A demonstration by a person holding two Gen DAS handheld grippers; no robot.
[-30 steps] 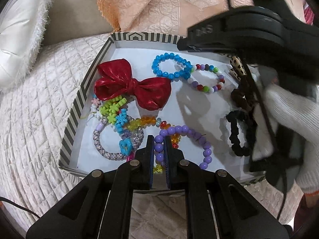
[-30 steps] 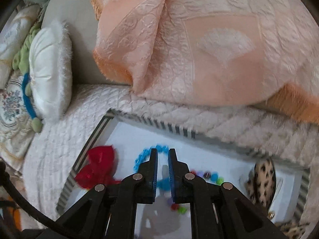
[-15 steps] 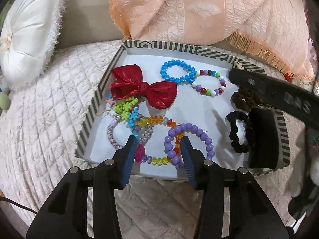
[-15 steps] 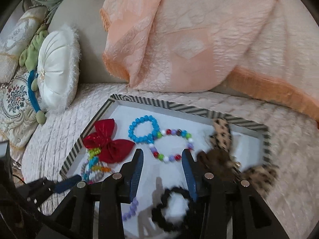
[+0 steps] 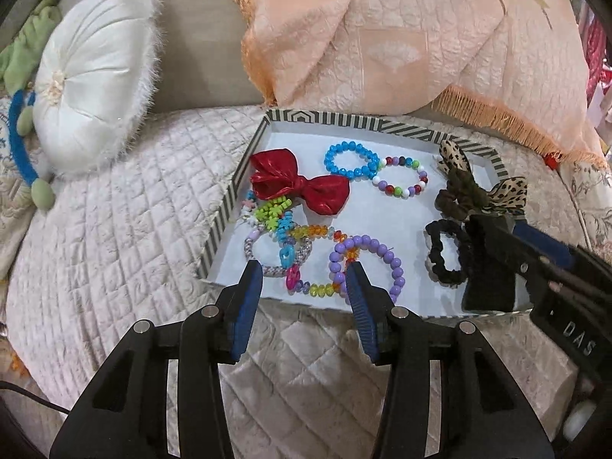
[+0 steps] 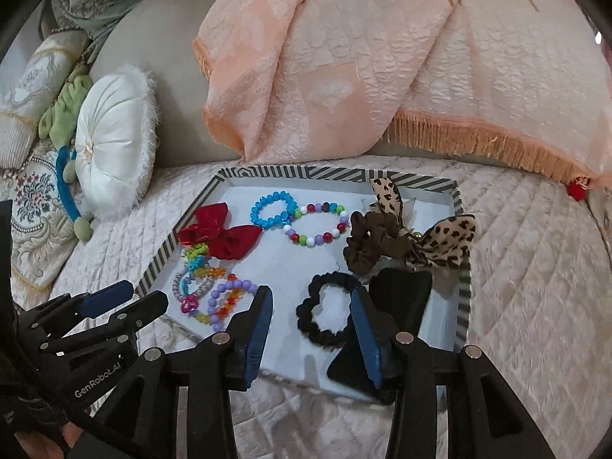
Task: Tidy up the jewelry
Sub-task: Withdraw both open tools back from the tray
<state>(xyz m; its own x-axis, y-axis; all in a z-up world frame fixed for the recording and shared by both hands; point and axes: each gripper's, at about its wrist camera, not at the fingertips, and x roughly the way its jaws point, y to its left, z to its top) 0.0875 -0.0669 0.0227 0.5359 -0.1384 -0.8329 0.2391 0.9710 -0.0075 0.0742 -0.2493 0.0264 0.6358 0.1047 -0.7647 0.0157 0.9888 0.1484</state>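
A: Where was the jewelry?
B: Spread inside the striped tray [image 5: 223, 212] on the bed: red bow [image 5: 300, 185], purple bracelet [image 5: 367, 264], black scrunchie [image 6: 325, 311]
A: And the jaws?
B: Left gripper [image 5: 304, 287] and right gripper [image 6: 310, 306] both gaped wide, empty

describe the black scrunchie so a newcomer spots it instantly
Find the striped-rim tray on the quilted bed. At its near right lies the black scrunchie, flat, just ahead of the right gripper. Plain black, unlike the brown scrunchie behind it.
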